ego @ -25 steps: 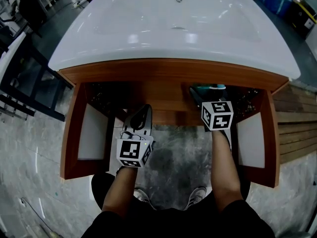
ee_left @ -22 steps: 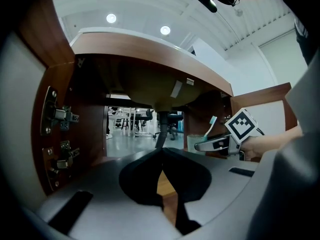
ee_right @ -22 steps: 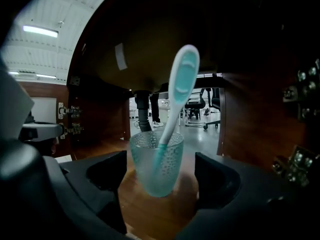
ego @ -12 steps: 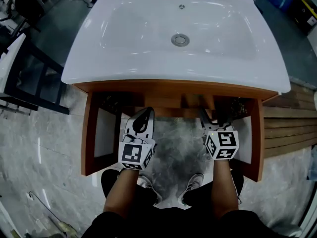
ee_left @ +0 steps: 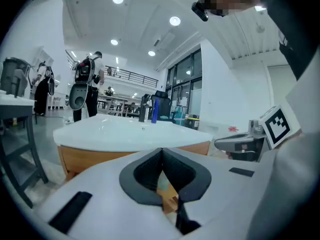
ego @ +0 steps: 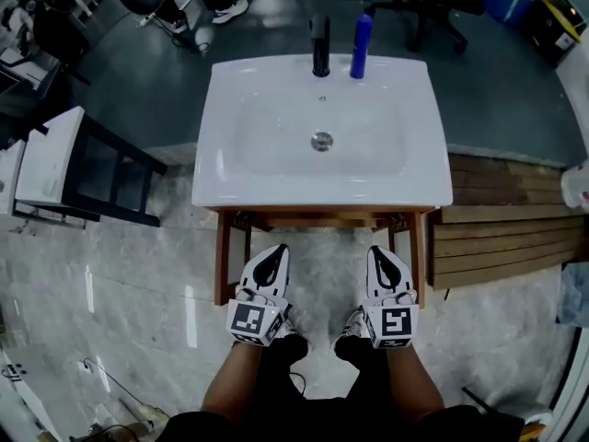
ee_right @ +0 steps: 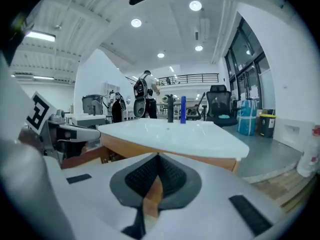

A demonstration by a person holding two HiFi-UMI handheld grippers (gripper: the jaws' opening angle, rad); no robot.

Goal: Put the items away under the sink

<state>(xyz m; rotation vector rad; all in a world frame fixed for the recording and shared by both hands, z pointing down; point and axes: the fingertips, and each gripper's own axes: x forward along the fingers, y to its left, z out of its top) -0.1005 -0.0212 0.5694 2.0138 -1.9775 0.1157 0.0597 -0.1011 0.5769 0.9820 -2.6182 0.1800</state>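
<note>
**Status.** The left tongs (ego: 274, 250) are clenched, pads together, with nothing between them. The right tongs (ego: 379, 250) have just been closing and are now clenched as well, likewise empty. Both are held side by side in front of the sink (ego: 241, 184), just outside its front edge, pointing toward it.

**Target.** The one loose item in view is the blue bottle (ego: 361, 44). It stands upright on the back rim of the sink, long axis vertical, just to the right of the black faucet (ego: 320, 46). It lies ahead of the tongs, across the whole basin, and closer to the line of the right tongs. On that basis the right hand looks the better choice for the pick.

**Clearance.** The faucet crowds the bottle's left side, while its right side and front are free. The bottle sits close to the rear edge, so a push could tip it off behind. The cabinet doors (ego: 222, 258) below hang open on both sides. The cabinet interior is hidden by the basin. The gap between the doors gives room for the return reach.
</note>
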